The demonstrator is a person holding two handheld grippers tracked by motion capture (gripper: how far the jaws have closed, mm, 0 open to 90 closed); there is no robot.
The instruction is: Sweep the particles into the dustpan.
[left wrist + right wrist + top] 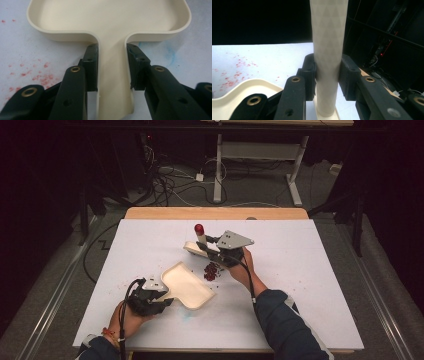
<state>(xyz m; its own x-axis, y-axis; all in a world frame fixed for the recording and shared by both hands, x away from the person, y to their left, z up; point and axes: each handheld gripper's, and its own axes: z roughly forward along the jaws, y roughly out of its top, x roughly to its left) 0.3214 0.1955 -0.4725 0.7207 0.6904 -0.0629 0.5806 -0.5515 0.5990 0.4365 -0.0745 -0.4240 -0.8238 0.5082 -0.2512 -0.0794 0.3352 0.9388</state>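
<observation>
A cream dustpan (189, 287) lies near the middle of the white table, its handle pointing at the person's left hand. My left gripper (165, 301) is shut on that handle. In the left gripper view the pan (107, 15) spreads out beyond the jaws and my left gripper (112, 67) clamps the flat handle from both sides. My right gripper (211, 246) is shut on a cream brush handle with a red tip (199, 228), its cream head (194, 249) low over the table. In the right gripper view the textured handle (328, 37) stands upright in my right gripper (328, 72).
A small pile of dark red crumbs (212, 271) lies between the dustpan and the right hand. Faint red specks (37, 77) and a blue smear (170, 53) stain the table (310, 285). Beyond the far edge are cables and desk legs on a dark floor.
</observation>
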